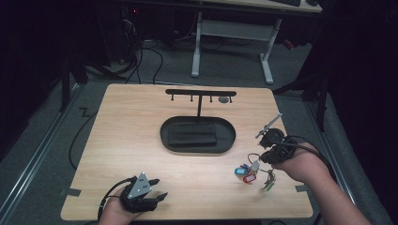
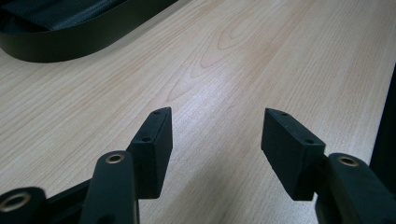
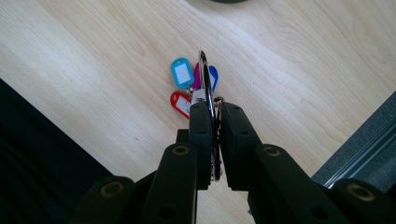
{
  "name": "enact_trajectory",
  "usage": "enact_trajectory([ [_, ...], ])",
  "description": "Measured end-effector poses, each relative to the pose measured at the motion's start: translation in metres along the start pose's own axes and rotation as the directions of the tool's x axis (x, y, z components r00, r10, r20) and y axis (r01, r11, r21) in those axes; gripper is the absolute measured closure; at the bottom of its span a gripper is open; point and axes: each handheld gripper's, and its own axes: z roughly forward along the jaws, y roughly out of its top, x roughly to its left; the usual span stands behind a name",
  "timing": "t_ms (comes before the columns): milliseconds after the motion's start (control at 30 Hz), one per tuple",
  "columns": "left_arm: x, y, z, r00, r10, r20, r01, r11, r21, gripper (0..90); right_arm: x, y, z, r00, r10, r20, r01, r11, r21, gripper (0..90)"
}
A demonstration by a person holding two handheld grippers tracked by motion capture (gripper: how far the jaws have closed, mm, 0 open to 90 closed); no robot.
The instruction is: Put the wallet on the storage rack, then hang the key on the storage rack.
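On the right side of the table [image 1: 141,122], my right gripper [image 3: 214,116] was pinched tight on the metal key ring [image 3: 205,79], jaws clamped on the wire edge-on so the whole bunch hung below it. That's why the coloured tags [image 1: 246,172] and keys dangled loose under the gripper, lifted clear or only just brushing the wood; can't tell which. I'd guess the grip on the ring itself was deliberate, since the loop stayed free for one of the pegs on the black hook stand [image 1: 201,93], which stood behind the oval tray [image 1: 197,145] well away from the keys. My left gripper [image 2: 215,135] sat near the front edge, jaws spread with nothing between them, basically parked out of the way.
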Motion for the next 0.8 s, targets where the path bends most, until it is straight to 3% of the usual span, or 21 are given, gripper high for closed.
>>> enact_trajectory([
  [200, 0.001, 0.0, -0.001, 0.9999, -0.012, -0.009, 0.012, 0.9999, -0.011, 43.9, 0.0, 0.006, -0.016, 0.9996, -0.006, -0.027, 0.006, 1.0, 0.003, 84.2],
  [367, 0.006, -0.001, -0.005, 0.9982, -0.037, -0.047, 0.035, 0.9989, -0.032, 43.9, -0.002, 0.015, -0.025, 0.9993, -0.001, -0.038, 0.002, 1.0, 0.005, 84.2],
  [633, 0.02, -0.006, -0.009, 0.9864, -0.074, -0.147, 0.069, 0.9968, -0.041, 41.1, -0.009, 0.029, -0.037, 0.9993, 0.012, -0.035, -0.012, 1.0, -0.009, 84.2],
  [800, 0.03, -0.011, -0.015, 0.9793, -0.109, -0.17, 0.103, 0.9936, -0.047, 38.1, -0.014, 0.039, -0.039, 0.9995, 0.002, -0.031, -0.003, 1.0, -0.015, 84.2],
])
